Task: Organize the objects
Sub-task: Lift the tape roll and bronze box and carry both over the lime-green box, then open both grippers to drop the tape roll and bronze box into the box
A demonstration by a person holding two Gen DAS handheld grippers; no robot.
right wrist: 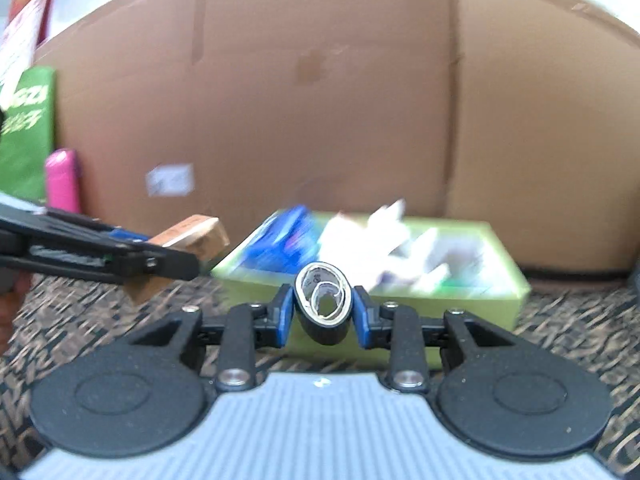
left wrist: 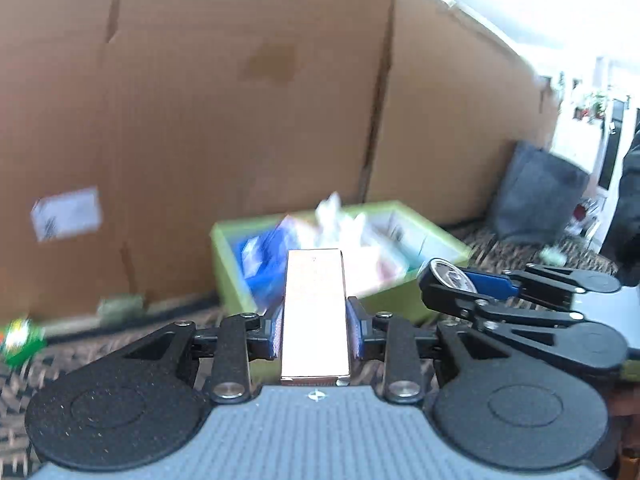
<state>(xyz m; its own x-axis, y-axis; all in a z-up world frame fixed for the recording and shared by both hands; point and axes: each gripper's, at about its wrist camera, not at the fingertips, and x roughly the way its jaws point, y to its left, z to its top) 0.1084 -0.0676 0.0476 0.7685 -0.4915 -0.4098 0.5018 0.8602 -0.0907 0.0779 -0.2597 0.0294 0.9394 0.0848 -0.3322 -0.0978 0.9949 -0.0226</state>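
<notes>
My left hand-held gripper (left wrist: pixel 315 326) pinches a slim tan box (left wrist: pixel 315 312), angled slightly downward; my right hand-held gripper (right wrist: pixel 324 314) clamps a small black roll (right wrist: pixel 324 308). Both hover before the green bin (right wrist: pixel 472 296) on a patterned surface (right wrist: pixel 580 328).

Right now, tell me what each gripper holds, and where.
Left gripper: long tan box, by its long sides. Right gripper: small dark oval container, by its sides.

Your left gripper (left wrist: pixel 315 326) points slightly downward, its blue pads clamped on both sides of a long shiny box (left wrist: pixel 315 312). Just to its right, your right gripper (right wrist: pixel 323 312) squeezes a small dark tube (right wrist: pixel 324 308).
</notes>
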